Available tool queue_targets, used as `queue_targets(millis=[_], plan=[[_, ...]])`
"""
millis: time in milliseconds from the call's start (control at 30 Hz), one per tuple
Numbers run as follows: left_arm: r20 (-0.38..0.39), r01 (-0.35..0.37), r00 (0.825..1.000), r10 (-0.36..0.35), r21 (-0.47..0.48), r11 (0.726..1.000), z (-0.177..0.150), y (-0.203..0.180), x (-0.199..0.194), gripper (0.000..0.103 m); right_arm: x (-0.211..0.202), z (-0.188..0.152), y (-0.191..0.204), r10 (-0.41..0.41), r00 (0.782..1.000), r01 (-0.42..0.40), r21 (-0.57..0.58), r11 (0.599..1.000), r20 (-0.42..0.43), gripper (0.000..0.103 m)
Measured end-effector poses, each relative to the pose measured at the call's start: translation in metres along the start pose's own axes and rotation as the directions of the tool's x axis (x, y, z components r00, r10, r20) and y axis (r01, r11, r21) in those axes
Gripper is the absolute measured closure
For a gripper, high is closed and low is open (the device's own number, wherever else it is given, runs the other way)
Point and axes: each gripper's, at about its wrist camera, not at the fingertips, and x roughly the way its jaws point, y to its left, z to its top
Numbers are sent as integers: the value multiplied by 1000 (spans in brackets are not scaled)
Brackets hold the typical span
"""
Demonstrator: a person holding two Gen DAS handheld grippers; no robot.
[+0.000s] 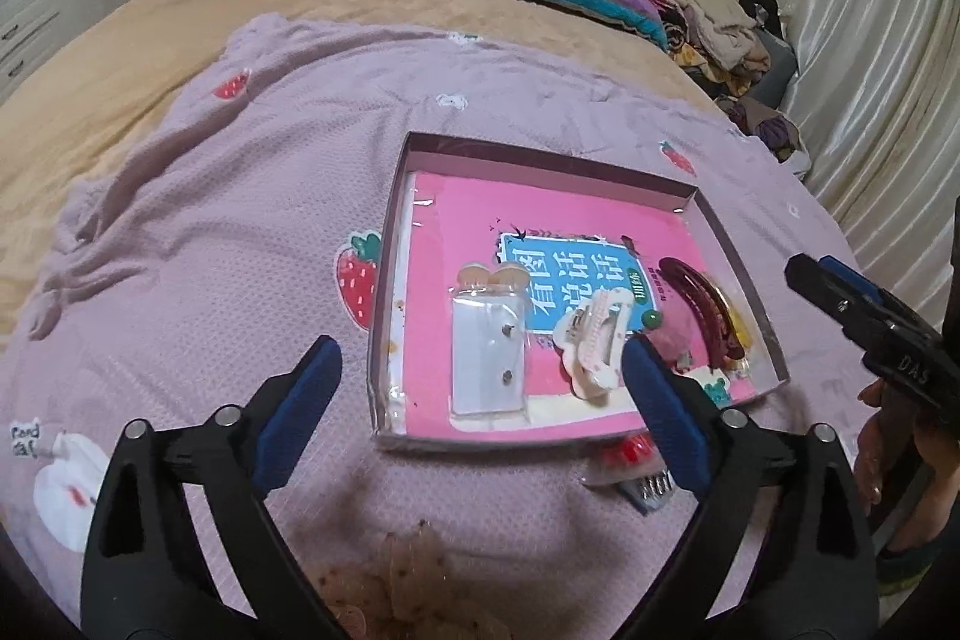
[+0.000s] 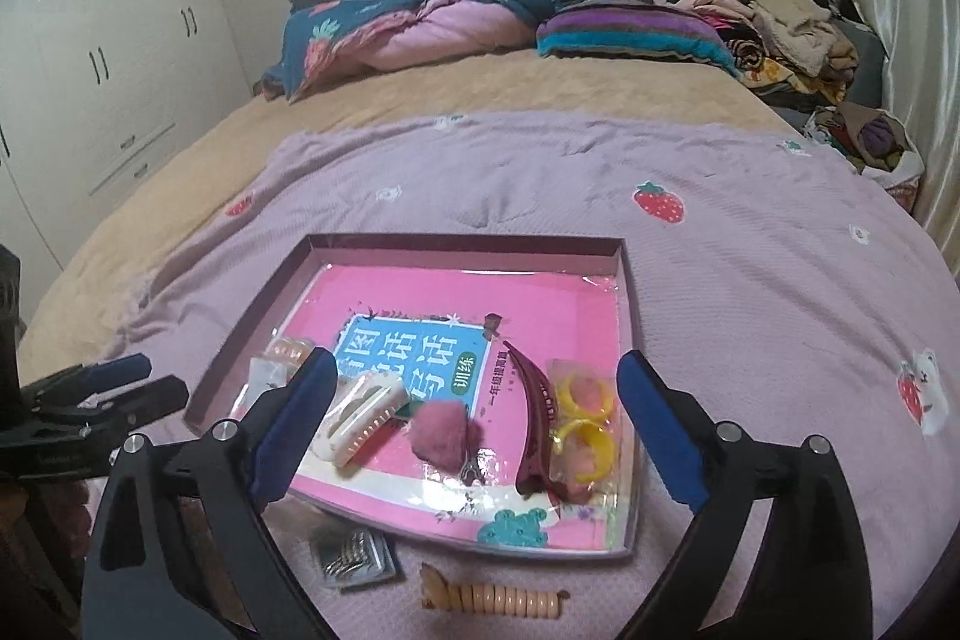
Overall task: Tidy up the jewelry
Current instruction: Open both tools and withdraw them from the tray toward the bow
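A shallow box (image 2: 624, 280) with a pink printed bottom lies on the purple blanket. In it are a cream claw clip (image 2: 360, 415), a pink pom-pom (image 2: 437, 435), a dark red banana clip (image 2: 534, 421), yellow rings in a bag (image 2: 585, 421) and a clear earring card (image 1: 489, 361). In front of the box lie a peach spiral hair tie (image 2: 498, 597) and a packet of hairpins (image 2: 354, 559). My right gripper (image 2: 474, 430) is open and empty over the box's near edge. My left gripper (image 1: 480, 412) is open and empty at the box's near left.
The box's rim shows in the left wrist view (image 1: 384, 292). A red item (image 1: 627, 451) lies just outside it. Folded quilts (image 2: 420, 22) and a pile of clothes (image 2: 798, 34) sit at the bed's far end. A curtain (image 1: 888, 70) hangs on the right.
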Motion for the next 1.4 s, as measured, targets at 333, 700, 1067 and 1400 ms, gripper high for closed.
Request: queue_targets(millis=[333, 700, 1067, 1400], plan=[[54, -15, 998, 15, 0, 1000, -4, -6, -36, 15, -44, 0, 3, 3, 998, -2, -3, 1000, 63, 8], [89, -25, 996, 24, 7, 1000, -15, -10, -68, 15, -78, -13, 9, 5, 995, -4, -13, 1000, 100, 6], [110, -24, 994, 21, 20, 1000, -30, -18, -86, 15, -97, -29, 7, -2, 995, 3, -11, 1000, 104, 6], [121, -31, 992, 28, 28, 999, -43, -25, -93, 15, -107, -56, 3, -12, 997, 14, -28, 1000, 78, 6]])
